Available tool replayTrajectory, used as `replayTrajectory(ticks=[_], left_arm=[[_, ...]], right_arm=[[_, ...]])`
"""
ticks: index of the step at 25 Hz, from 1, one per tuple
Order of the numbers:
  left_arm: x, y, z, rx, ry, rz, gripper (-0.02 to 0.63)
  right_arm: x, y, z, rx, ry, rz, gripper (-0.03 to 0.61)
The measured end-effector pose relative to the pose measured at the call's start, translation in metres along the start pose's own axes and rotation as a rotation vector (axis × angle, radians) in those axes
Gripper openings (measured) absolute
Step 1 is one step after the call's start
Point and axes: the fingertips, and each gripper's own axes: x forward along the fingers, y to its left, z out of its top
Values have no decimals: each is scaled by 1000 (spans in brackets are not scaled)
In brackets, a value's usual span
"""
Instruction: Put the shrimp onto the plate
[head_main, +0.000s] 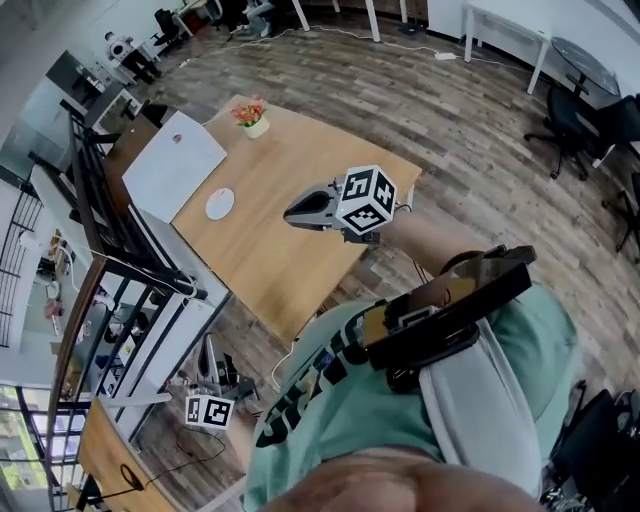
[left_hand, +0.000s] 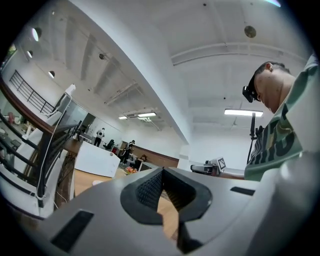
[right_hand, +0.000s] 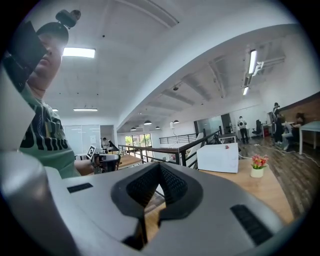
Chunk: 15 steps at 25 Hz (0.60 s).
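Plate (head_main: 220, 203), small, round and white, on the wooden table (head_main: 280, 255).

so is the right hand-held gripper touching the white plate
Apart. The head view shows a stretch of bare wooden table between the right hand-held gripper and the white plate.

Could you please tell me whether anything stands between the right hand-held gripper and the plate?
Nothing visible does: in the head view only bare tabletop lies between the right hand-held gripper and the plate; the flower pot and white box sit beyond.
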Motion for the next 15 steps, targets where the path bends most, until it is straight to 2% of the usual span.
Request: replayTrajectory(ticks=[6,10,15], left_arm=[[60,-48,-18,-12,55,-66,5],[60,-51,-21,-9,79,-66,5],[41,-36,-18,-21,64,-43,5]], right_arm=[[-57,-27,-10,42,-43,-20,5],[-57,-25,-20,60,-52,-23,5],[-40,-19,-24,58,-39,-26,5]])
